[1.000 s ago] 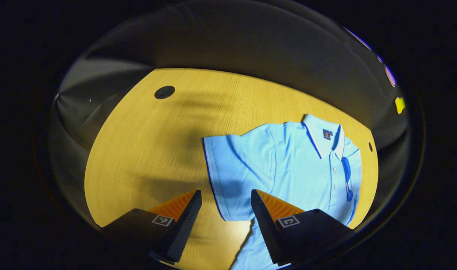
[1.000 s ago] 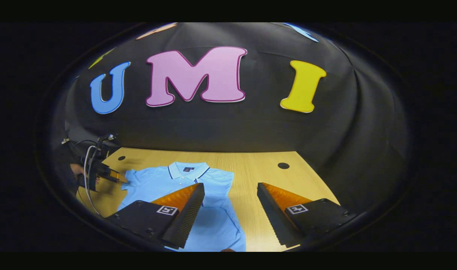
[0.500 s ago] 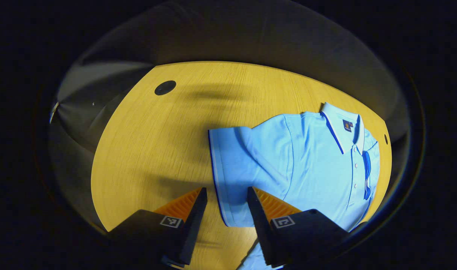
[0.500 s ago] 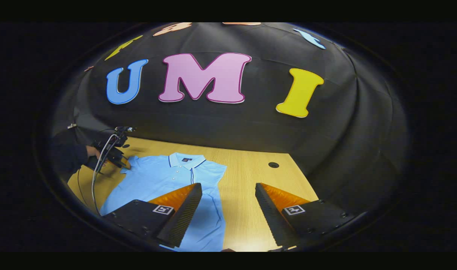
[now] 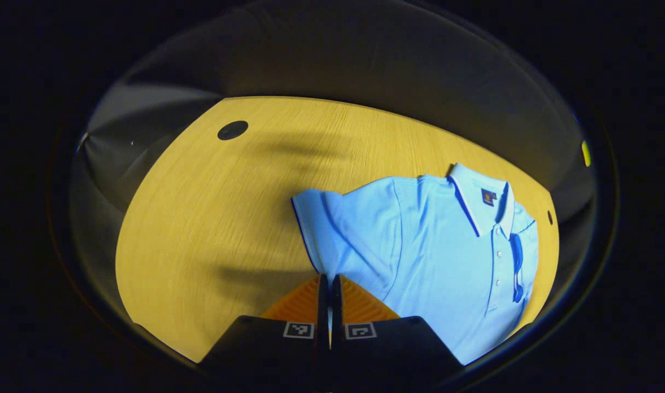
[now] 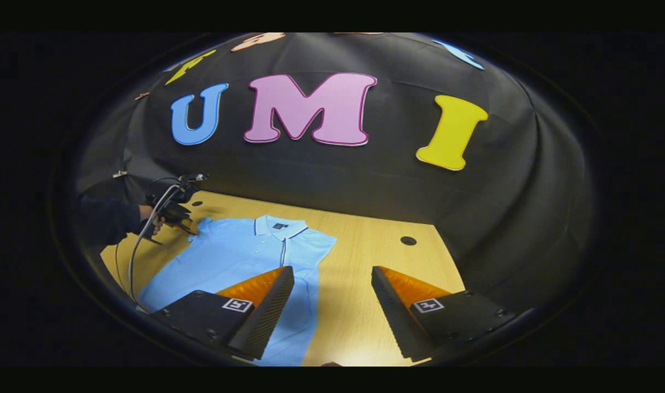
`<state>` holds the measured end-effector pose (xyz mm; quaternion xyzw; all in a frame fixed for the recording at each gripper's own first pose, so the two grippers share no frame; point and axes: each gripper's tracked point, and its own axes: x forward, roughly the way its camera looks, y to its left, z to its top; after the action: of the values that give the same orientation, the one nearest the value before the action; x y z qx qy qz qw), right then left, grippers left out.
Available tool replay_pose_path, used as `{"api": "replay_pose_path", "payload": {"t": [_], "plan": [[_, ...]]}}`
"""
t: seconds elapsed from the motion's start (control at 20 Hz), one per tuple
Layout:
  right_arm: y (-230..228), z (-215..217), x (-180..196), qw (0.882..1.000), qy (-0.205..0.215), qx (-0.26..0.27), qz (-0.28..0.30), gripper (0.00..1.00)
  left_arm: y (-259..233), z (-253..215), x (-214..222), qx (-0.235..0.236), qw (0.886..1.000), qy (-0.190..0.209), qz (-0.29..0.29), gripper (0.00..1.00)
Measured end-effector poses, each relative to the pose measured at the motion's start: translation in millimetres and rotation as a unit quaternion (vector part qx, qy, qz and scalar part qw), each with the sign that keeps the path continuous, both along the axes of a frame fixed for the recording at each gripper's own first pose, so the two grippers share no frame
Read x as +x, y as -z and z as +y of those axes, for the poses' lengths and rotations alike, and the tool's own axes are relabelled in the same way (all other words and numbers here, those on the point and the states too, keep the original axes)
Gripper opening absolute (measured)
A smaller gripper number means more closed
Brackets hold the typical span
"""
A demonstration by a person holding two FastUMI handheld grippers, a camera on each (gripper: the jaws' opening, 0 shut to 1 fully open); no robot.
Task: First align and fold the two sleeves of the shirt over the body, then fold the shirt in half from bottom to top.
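Observation:
A light blue polo shirt (image 5: pixel 431 251) lies flat, front up, on the wooden table (image 5: pixel 212 207). My left gripper (image 5: pixel 328 284) is shut on the hem of the shirt's near sleeve (image 5: pixel 324 224), and the cloth runs in between the two closed fingers. In the right gripper view the same shirt (image 6: pixel 239 251) lies at the left, with the left gripper (image 6: pixel 189 228) pinching that sleeve's edge, held by a hand (image 6: pixel 147 214). My right gripper (image 6: pixel 332 271) hangs open above the table beside the other sleeve (image 6: pixel 319 243), with nothing between its fingers.
The table has a round dark hole (image 5: pixel 232 130) at its far left corner and another hole (image 6: pixel 408 240) to the right of the shirt. A cable (image 6: pixel 138 245) hangs from the left gripper. Bare wood (image 6: pixel 365 305) lies right of the shirt.
My left gripper went from open astride the sleeve hem to shut on it. The right gripper stayed open and shifted only slightly.

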<state>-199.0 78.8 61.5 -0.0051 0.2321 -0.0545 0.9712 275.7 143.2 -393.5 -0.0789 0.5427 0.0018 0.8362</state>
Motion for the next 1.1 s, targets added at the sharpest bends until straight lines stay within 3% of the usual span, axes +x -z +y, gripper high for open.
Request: {"api": "replay_pose_path", "payload": {"t": [0.05, 0.1, 0.35, 0.6, 0.75, 0.8, 0.85, 0.95, 1.0, 1.1], "plan": [[-0.5, -1.9, -0.5, 1.0, 0.001, -0.001, -0.001, 0.9, -6.0, -0.2, 2.5, -0.002, 1.0, 0.001, -0.012, 0.02], [-2.0, -2.6, 0.2, 1.0, -0.002, -0.001, -0.005, 0.9, -14.4, -2.0, 3.5, -0.003, 1.0, 0.004, -0.024, 0.06], [-2.0, 1.0, 3.6, 1.0, -0.011, 0.005, -0.008, 0.9, -57.4, -41.0, 12.1, -0.008, 0.995, 0.048, -0.087, 0.06], [3.0, -4.2, 6.6, 1.0, -0.016, 0.01, -0.002, 0.9, -53.4, -113.3, -1.5, -0.017, 0.988, 0.123, -0.086, 0.06], [8.4, -9.2, 7.4, 1.0, -0.015, 0.017, 0.003, 0.9, -48.3, -137.6, -5.9, -0.037, 0.987, 0.134, -0.08, 0.07], [13.4, -11.2, 6.8, 1.0, -0.018, 0.019, 0.008, 0.9, -48.7, -147.9, -6.9, -0.051, 0.986, 0.134, -0.082, 0.17], [14.9, -11.7, 8.0, 1.0, -0.021, 0.02, 0.01, 0.9, -47.6, -153.4, -10.6, -0.056, 0.986, 0.136, -0.078, 0.16], [16.5, -11.6, 9.1, 0.999, -0.025, 0.024, 0.008, 0.9, -49.5, -158.2, -17.0, -0.058, 0.985, 0.142, -0.075, 0.27], [17.8, -10.5, 10.1, 0.999, -0.028, 0.025, 0.009, 0.9, -52.3, -157.8, -20.2, -0.055, 0.985, 0.145, -0.079, 0.41], [17.9, -8.9, 11.1, 0.999, -0.036, 0.028, 0.007, 0.9, -60.4, -156.1, -25.3, -0.048, 0.984, 0.143, -0.092, 0.55]]}}
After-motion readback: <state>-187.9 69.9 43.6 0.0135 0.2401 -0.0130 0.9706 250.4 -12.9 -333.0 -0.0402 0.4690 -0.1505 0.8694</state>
